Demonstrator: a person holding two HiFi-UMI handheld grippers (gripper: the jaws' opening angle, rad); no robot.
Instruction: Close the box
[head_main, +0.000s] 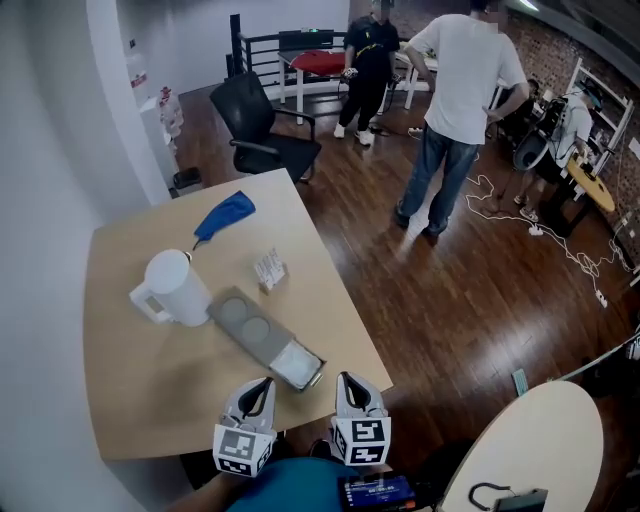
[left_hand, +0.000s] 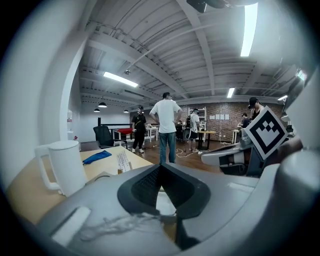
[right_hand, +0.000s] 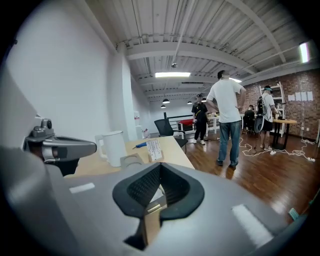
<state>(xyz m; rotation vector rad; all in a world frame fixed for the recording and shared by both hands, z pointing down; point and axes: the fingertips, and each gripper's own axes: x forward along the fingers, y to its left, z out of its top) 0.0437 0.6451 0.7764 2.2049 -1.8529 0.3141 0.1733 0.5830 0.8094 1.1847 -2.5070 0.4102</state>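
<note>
A long grey box (head_main: 262, 336) lies open on the wooden table (head_main: 150, 390); its flat lid part has two round recesses and its near end shows a white inside (head_main: 298, 364). Both grippers hover just short of that near end, at the table's front edge. My left gripper (head_main: 262, 384) has its jaws together and holds nothing. My right gripper (head_main: 346, 378) is likewise shut and empty. In the left gripper view the left gripper (left_hand: 161, 167) points over the box's white end (left_hand: 164, 202). In the right gripper view the right gripper (right_hand: 160, 166) points along the box (right_hand: 131, 160).
A white pitcher (head_main: 178, 288) stands left of the box, a small card stand (head_main: 270, 268) behind it and a blue cloth (head_main: 225, 215) farther back. A black chair (head_main: 262, 130) is at the table's far end. People (head_main: 462, 100) stand on the wooden floor; a round table (head_main: 530, 440) is lower right.
</note>
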